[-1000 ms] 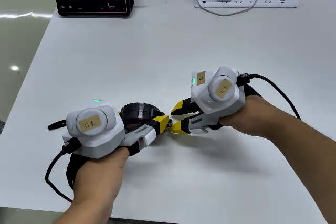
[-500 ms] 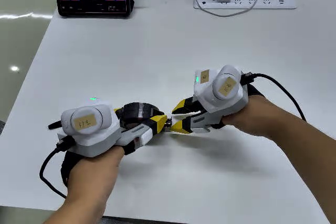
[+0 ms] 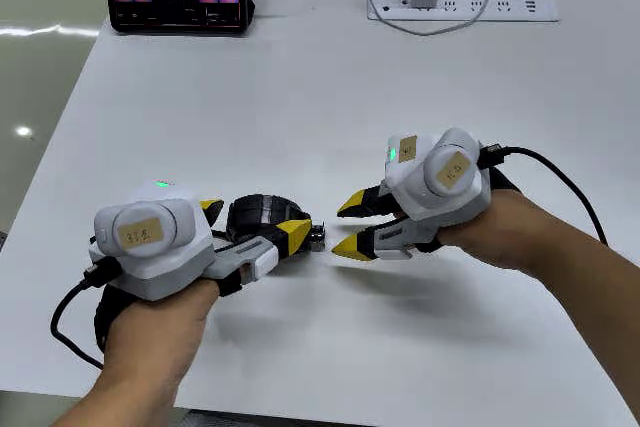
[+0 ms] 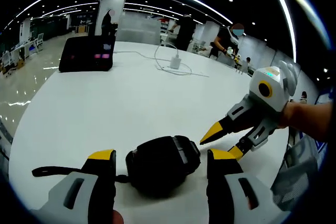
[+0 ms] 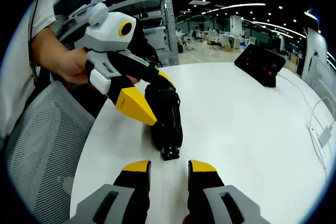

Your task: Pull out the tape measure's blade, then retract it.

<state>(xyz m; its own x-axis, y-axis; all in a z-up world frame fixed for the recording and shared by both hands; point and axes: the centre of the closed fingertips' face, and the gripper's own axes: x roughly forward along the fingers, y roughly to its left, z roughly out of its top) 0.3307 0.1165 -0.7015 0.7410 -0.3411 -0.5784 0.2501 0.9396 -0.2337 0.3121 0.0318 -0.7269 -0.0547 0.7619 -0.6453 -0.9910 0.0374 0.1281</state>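
Yellow-tipped white right gripper (image 3: 350,226) hangs empty with its jaws parted. Its tips face the small metal hook tab (image 3: 318,238) and stop just short of it, no contact. Matching white left gripper (image 3: 252,221) straddles the round black tape measure case (image 3: 262,209), one jaw on each side. Cannot tell whether it actually squeezes the case.

Case lies flat on the white table (image 3: 300,97), near the front edge, between the two grippers. Blade looks fully wound in, with just the tab sticking out toward the right gripper.

Judgement: the tab is the grab point.
- To pull well, pinch the tab square between the right tips.
- Keep the left clamped firm on the case so it doesn't slide.
- Draw straight along the blade line, low over the table, no twist.
- For the return, walk the tab back rather than letting it snap.

Versus half a second ago: the right tips sat right at the tab and now stand off to the right. The left gripper's body sits a bit further left, and the case is about where it was. No blade length shows out in either.
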